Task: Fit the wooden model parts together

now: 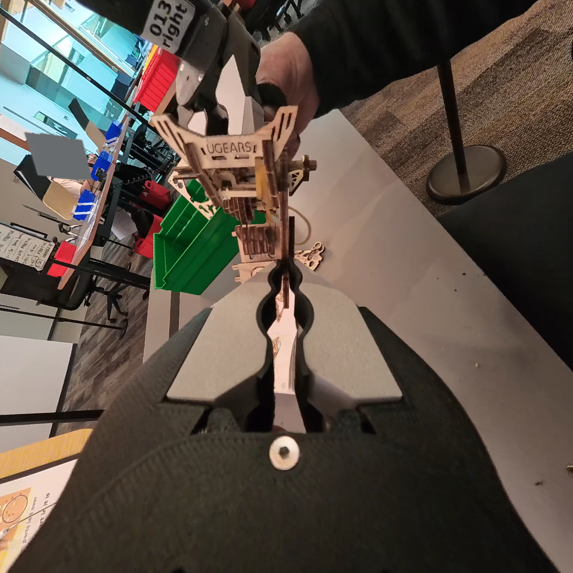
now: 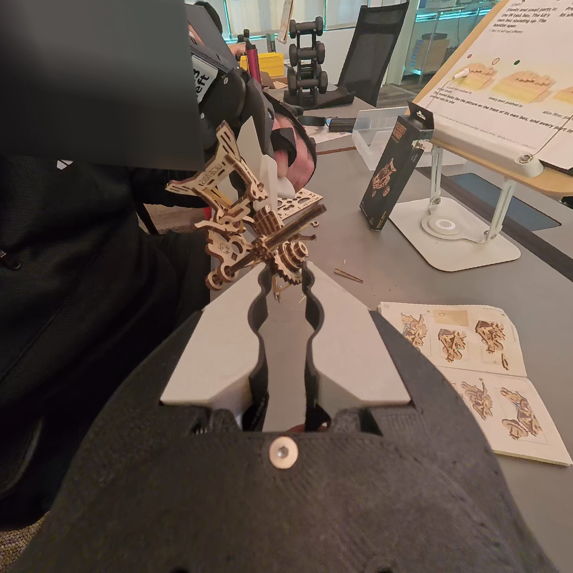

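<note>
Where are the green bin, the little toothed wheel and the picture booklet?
green bin (image 1: pixel 189 248), left wrist view, on its ribbed outer wall
toothed wheel (image 2: pixel 286 270), right wrist view, on its toothed face
picture booklet (image 2: pixel 465 372), right wrist view, on its open page

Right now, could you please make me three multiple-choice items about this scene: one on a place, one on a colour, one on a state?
1. Where is the black box?
A) upright on the table, beside the white stand
B) inside a drawer
C) flat on the floor

2. What colour is the bin nearest the wooden model?
A) blue
B) green
C) yellow

3. How are the jaws of the left gripper?
A) wide open and empty
B) shut on a thin plate of the wooden model
C) shut on a pencil

Key: 1 A, it stands on end by the stand's base. 2 B, it shows green in the left wrist view. 3 B, the plate sits pinched between the tips.
</note>
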Tool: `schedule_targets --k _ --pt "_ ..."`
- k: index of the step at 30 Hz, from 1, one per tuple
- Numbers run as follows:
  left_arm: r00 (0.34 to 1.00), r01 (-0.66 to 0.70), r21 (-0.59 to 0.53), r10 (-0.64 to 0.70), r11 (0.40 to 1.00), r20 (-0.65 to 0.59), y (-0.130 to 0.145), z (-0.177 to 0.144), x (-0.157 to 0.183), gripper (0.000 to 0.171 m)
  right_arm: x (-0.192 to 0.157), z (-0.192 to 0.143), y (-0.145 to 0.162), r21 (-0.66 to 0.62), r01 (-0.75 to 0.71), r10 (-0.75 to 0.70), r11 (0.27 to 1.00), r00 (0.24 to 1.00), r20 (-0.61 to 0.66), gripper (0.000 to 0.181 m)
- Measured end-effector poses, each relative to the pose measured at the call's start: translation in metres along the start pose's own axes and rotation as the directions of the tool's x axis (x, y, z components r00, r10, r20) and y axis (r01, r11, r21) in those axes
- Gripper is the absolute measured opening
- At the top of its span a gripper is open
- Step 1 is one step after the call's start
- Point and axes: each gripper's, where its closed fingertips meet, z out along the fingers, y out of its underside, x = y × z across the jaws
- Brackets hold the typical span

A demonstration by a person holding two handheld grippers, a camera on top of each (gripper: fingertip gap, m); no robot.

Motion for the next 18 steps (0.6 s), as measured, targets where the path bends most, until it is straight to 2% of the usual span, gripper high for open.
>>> schedule_targets --k 12,18 --pt "1.0 0.005 -0.015 -0.005 1.0 -0.011 0.005 0.004 -0.001 0.001 0.006 0.002 0.003 0.058 -0.034 0.034 0.998 0.999 0.011 0.016" --pt "1.0 -0.003 -0.068 0.002 0.998 -0.026 0.012 0.007 0.0 0.001 0.008 0.002 0.01 0.078 -0.053 0.052 0.996 0.999 0.015 0.016"
